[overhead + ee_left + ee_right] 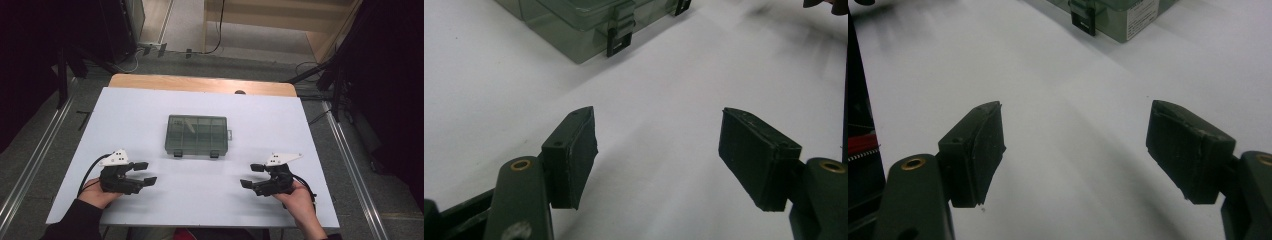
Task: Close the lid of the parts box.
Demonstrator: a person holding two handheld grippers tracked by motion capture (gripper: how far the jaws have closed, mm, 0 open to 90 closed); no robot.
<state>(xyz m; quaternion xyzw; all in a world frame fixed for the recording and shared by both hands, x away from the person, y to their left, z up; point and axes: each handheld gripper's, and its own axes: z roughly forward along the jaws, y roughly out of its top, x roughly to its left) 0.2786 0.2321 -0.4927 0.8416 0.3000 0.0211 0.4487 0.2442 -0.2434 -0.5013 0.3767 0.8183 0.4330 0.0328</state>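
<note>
A shut, smoky-green clear plastic compartment box [196, 135] lies flat at the middle of the white table top, its two black latches facing me. My left gripper [145, 173] rests low at the front left, jaws wide apart with nothing between them. At the front right my right gripper [252, 176] is open and empty too. Both point inward toward the table's middle, well short of the box. The left gripper view has the left gripper [659, 150] over bare table with a box corner and latch [616, 35] at the top. In the right gripper view the right gripper [1075, 147] faces the box's other latch [1084, 19].
The white sheet [150, 105] covers a wooden table whose far edge [200, 82] is bare. Metal rails run along the floor on both sides [30, 165]. Dark stands and cables sit on the floor beyond the table [330, 75].
</note>
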